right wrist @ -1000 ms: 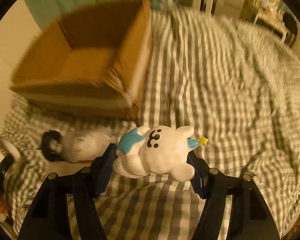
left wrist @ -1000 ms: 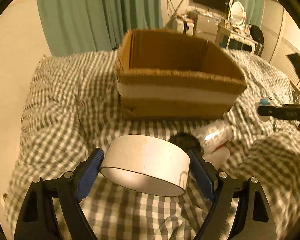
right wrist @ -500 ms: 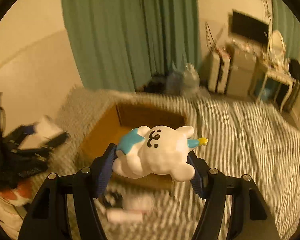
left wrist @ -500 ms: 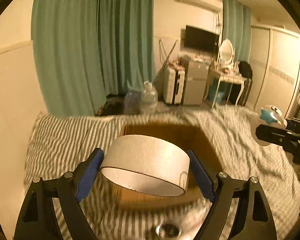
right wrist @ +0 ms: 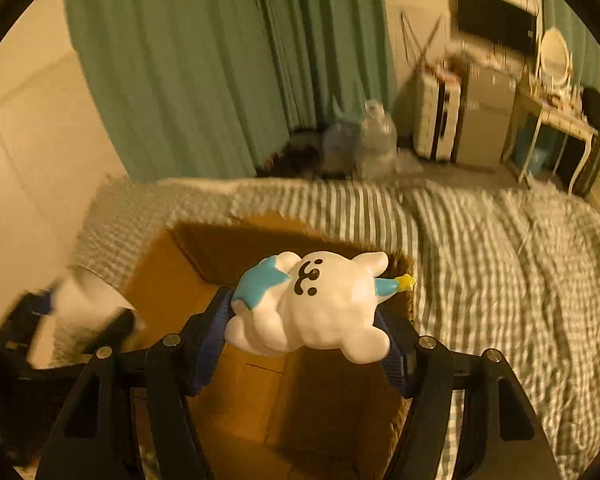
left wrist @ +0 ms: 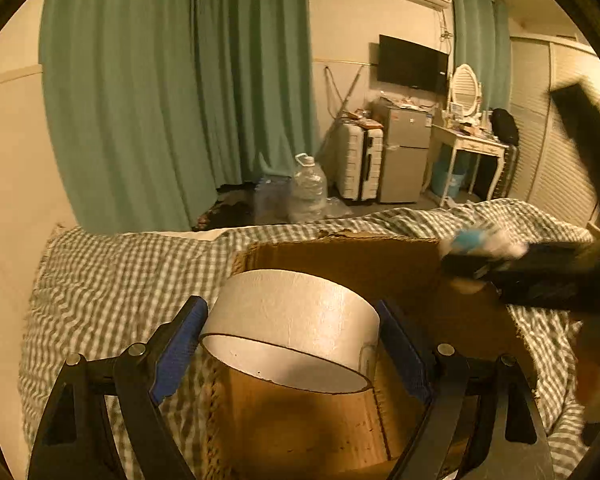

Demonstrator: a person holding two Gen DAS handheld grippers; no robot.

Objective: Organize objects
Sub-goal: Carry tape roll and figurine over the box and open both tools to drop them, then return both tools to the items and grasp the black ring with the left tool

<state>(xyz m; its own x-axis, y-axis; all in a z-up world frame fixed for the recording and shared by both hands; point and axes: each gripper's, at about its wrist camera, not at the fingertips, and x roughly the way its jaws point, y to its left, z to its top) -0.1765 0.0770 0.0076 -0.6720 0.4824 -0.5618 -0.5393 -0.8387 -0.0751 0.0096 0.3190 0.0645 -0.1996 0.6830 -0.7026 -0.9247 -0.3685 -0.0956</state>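
The left tongs (left wrist: 290, 344) are clamped on one white tape roll (left wrist: 296, 328), its blue pads (left wrist: 180, 344) pressing either side, and hold it above the near part of one open cardboard box (left wrist: 340, 412). The right tongs (right wrist: 306, 328) are clamped on one white cartoon figurine (right wrist: 316, 304) with blue patches and a yellow star tip, held over the same cardboard box (right wrist: 236, 360). The box sits on a bed with a green-checked duvet (left wrist: 112, 280). In the left view the right tongs (left wrist: 476, 264) show blurred at the box's right edge. Behind the bed stand green curtains (left wrist: 172, 92), two large water bottles (left wrist: 308, 190), one suitcase (left wrist: 360, 160) and one wall television (left wrist: 412, 62).
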